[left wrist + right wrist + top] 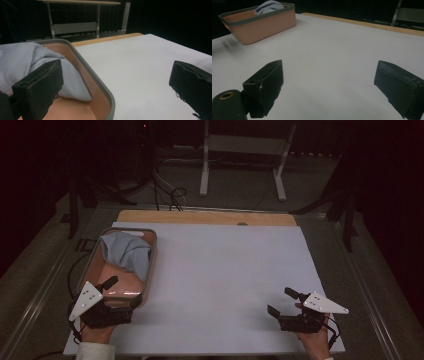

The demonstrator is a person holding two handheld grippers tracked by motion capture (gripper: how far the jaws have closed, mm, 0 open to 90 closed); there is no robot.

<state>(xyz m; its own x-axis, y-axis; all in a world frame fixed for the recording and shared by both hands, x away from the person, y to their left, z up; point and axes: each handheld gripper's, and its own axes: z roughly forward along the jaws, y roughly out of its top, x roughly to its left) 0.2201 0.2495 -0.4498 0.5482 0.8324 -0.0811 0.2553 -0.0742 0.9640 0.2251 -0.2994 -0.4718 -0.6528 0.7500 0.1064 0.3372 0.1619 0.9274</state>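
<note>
Where the high view looks down on the white worktop [225, 280], we find the left hand-held gripper [122, 292] at the lower left of the frame, its jaws standing wide apart with nothing between them. One jaw reaches over the near end of the pink basket [150, 270] and the other sits just outside its grey rim (in the left gripper view the rim runs up between the two black jaws). The basket lies along the left side of the picture, on the white sheet, its long side running away from us.

Inside it we see the pale blue cloth [125, 251], bunched up in the far half and draped toward the right wall, with bare pink floor in the near half. In the left gripper view the cloth [27, 57] fills the left of the frame behind the left-hand jaw; whether that jaw touches it we cannot tell.

The right hand-held gripper [282, 302] is at the lower right of the high view, well apart from the basket, resting low over the bare sheet with its jaws spread and empty. In the right gripper view the basket [262, 23] appears at the upper left, the cloth [268, 6] peeking above its rim.
</note>
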